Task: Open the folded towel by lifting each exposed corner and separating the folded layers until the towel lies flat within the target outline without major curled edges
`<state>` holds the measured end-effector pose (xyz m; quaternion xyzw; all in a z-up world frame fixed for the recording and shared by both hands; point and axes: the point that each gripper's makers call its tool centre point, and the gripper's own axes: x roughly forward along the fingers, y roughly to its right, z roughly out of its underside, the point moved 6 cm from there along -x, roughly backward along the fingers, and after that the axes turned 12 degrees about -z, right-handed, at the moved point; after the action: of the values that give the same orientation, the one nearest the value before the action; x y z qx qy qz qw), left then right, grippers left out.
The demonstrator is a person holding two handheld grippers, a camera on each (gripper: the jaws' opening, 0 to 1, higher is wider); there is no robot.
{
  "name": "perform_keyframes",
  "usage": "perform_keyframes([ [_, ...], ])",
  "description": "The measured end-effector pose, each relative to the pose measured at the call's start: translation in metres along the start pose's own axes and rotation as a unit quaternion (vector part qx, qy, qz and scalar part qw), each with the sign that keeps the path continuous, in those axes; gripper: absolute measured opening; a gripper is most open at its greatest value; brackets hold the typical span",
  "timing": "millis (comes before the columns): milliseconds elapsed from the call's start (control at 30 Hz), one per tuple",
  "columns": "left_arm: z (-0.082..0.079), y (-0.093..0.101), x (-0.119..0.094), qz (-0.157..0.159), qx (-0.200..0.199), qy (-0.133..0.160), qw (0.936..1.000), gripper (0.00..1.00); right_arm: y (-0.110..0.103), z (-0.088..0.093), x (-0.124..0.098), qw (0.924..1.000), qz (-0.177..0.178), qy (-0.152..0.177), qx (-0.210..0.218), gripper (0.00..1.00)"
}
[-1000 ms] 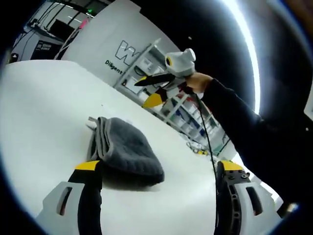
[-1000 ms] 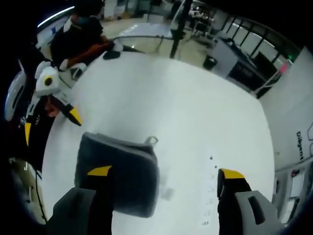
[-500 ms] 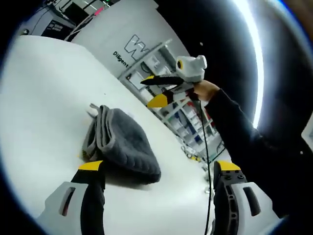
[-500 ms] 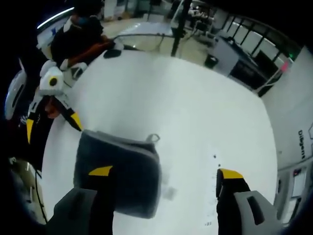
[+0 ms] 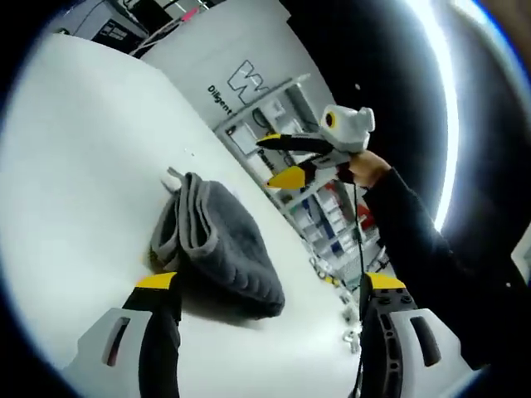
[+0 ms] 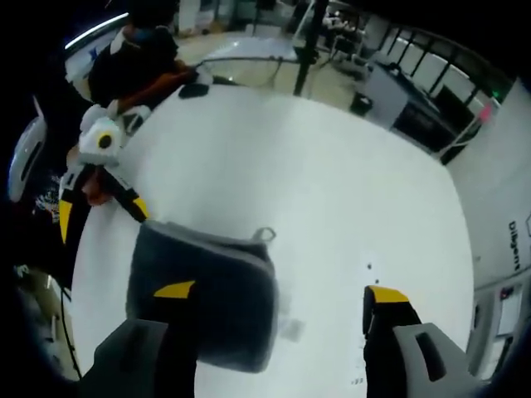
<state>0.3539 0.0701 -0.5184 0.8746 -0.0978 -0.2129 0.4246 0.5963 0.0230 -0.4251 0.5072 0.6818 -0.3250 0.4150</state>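
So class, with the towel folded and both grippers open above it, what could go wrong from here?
1. The towel is a thick stack of layers; a jaw could pinch several at once, lifting the bundle rather than opening it.
2. No outline is visible on the table, so the towel may end up misplaced.
3. The left gripper and right gripper converge on one towel and might collide.

White table (image 6: 315, 182); shelving (image 5: 328, 220) behind it; white wall panel with lettering (image 5: 236, 79); dark cabinets (image 6: 398, 99)

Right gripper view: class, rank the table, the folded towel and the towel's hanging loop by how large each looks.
1. table
2. folded towel
3. hanging loop

The towel sits nearer the camera, yet the order is clear.
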Motion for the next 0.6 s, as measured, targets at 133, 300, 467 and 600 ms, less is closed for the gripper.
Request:
perform_keyframes([
  [133, -0.002, -0.004, 0.003, -0.001, -0.016, 0.003, 0.9999, 0.79, 0.001, 0.000, 0.000, 1.0000, 0.001, -0.001, 0.001, 0.81],
  [300, -0.007, -0.007, 0.007, -0.003, -0.020, 0.011, 0.9997, 0.78, -0.004, 0.002, 0.001, 1.0000, -0.001, 0.000, 0.004, 0.79],
  [467, -0.004, -0.008, 0.010, 0.000, -0.022, 0.003, 0.9998, 0.75, -0.006, 0.002, 0.004, 1.0000, -0.007, -0.002, 0.005, 0.74],
  [600, -0.003, -0.009, 0.012, 0.003, -0.023, 0.001, 0.9997, 0.70, -0.008, 0.002, 0.010, 0.9999, -0.009, -0.005, 0.004, 0.73],
])
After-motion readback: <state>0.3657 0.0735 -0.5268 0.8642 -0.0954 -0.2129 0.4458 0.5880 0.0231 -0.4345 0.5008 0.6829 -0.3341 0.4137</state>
